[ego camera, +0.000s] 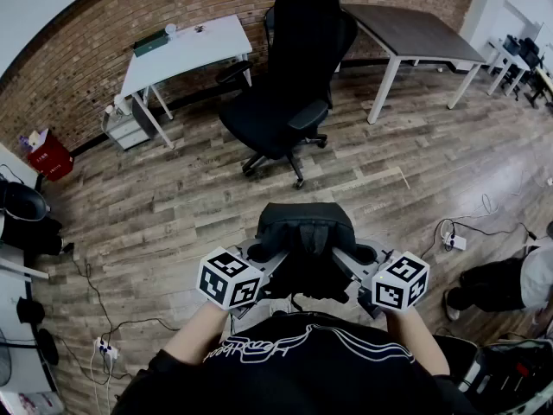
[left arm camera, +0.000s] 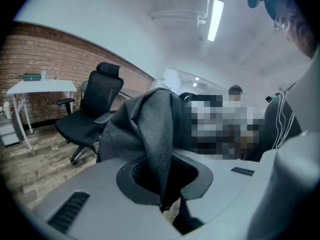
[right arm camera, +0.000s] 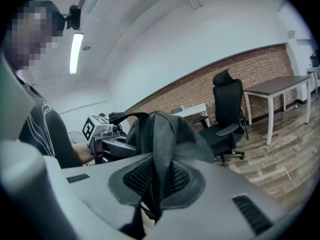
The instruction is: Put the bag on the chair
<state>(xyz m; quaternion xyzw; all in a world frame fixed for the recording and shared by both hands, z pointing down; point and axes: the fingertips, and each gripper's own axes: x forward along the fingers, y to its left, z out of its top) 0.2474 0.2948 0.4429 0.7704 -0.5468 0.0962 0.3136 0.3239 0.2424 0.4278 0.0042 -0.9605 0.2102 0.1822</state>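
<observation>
A black bag [ego camera: 304, 228] hangs in front of me, held up by its straps between both grippers. My left gripper [ego camera: 263, 253] is shut on a woven grey strap [left arm camera: 159, 149] of the bag [left arm camera: 131, 125]. On the bag's other side my right gripper [ego camera: 356, 253] is shut on another strap [right arm camera: 161, 156], with the bag's body [right arm camera: 187, 134] just beyond its jaws. The black office chair [ego camera: 285, 102] stands apart from the bag, further ahead on the wooden floor, its seat bare. That chair also shows in the left gripper view [left arm camera: 87, 119] and the right gripper view [right arm camera: 227, 114].
A white desk [ego camera: 186, 50] stands left of the chair and a dark desk [ego camera: 415, 31] to its right, both against the brick wall. A red bin [ego camera: 49, 156] sits at the far left. Cables and a power strip [ego camera: 455, 242] lie on the floor. A person's leg [ego camera: 488, 284] is at the right.
</observation>
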